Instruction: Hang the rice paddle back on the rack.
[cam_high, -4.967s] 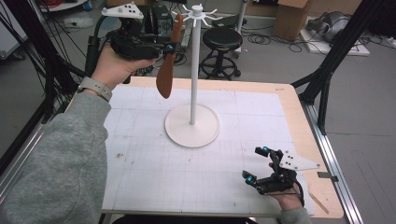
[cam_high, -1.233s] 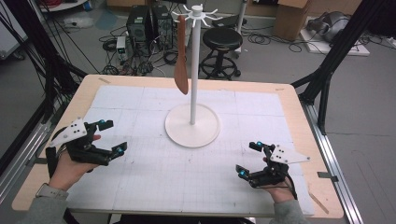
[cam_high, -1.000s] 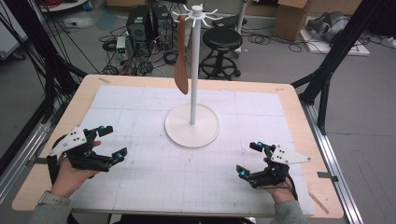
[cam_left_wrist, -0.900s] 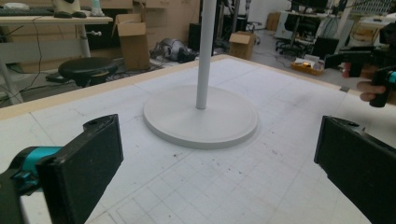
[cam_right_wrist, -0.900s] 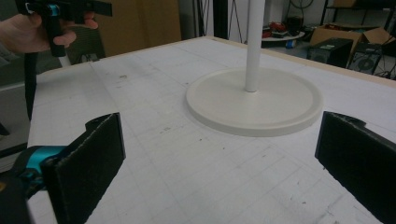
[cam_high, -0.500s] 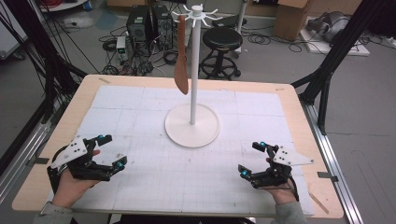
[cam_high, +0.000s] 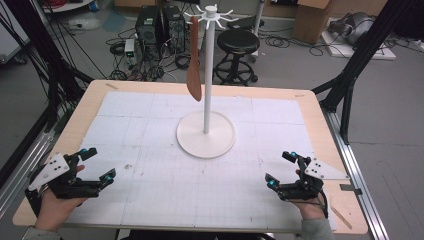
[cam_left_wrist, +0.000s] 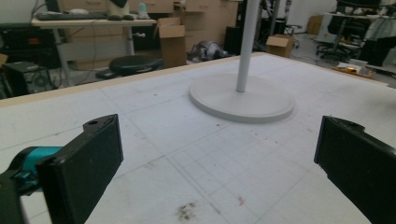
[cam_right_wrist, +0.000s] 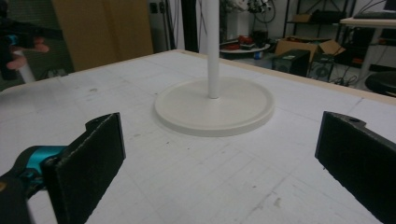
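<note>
Both grippers now rest low at the near edge of the table (cam_high: 320, 107), and neither has anything between its jaws. The left gripper (cam_high: 98, 165) has come back from the far side, where it was lifted up at the stand five seconds ago with the brown spatula in it; during the last second it slid a little more toward the person, to about 8 o'clock from the stand's base. Its jaws stand wide apart and empty, as the left gripper view also shows (cam_left_wrist: 215, 168). The right gripper (cam_high: 280, 169) has hardly moved; it sits at about 4 o'clock from the base, jaws also wide apart, holding nothing.

The wooden spatula (cam_high: 194, 60) now hangs from one of the hooks at the top of the white stand (cam_high: 206, 135), blade down, clear above the table, at about 11 o'clock from the base. I judge that the hanging step is finished and the hands have returned to rest.

No real container is on the table. The stand is the only holder, and the spatula is the single thing it carries; the other hooks look free.
</note>
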